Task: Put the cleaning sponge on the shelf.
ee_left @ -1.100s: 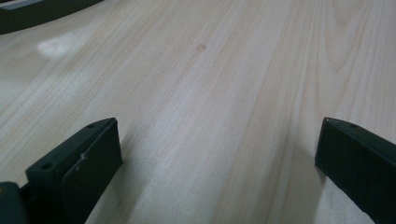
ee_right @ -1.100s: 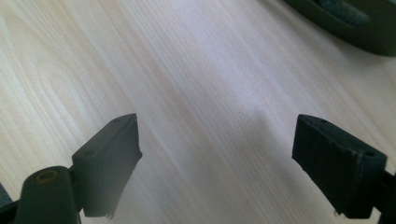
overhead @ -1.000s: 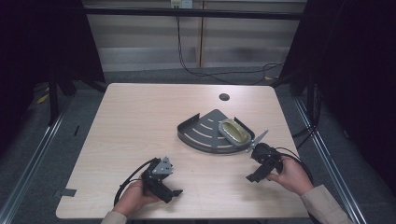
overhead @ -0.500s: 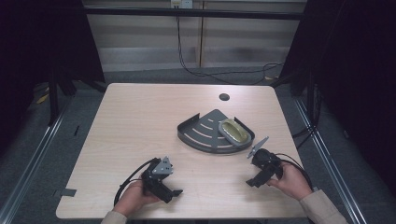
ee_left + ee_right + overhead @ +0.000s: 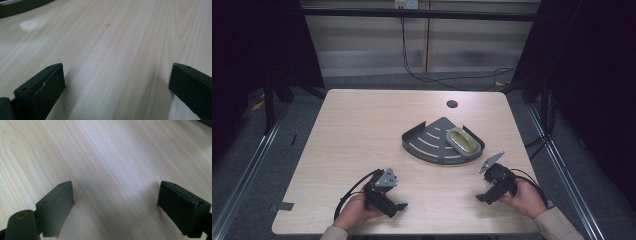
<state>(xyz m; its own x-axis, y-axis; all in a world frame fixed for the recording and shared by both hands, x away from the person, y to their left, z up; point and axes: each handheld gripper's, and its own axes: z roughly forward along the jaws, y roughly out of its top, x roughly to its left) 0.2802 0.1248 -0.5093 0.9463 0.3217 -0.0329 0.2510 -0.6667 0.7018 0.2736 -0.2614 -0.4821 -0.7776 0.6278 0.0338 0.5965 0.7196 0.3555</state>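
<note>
Soap dish (image 5: 463, 141) sits in the dark corner tray (image 5: 427, 147), ahead and to the left of my right gripper (image 5: 492, 191), the nearer one. My left gripper (image 5: 389, 202) rests farther off. Both have jaws wide apart, empty.

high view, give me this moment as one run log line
left claw: open, empty, low at near table edge | right claw: open, empty, near right edge | sponge: in corner rack | table: light wood
</note>
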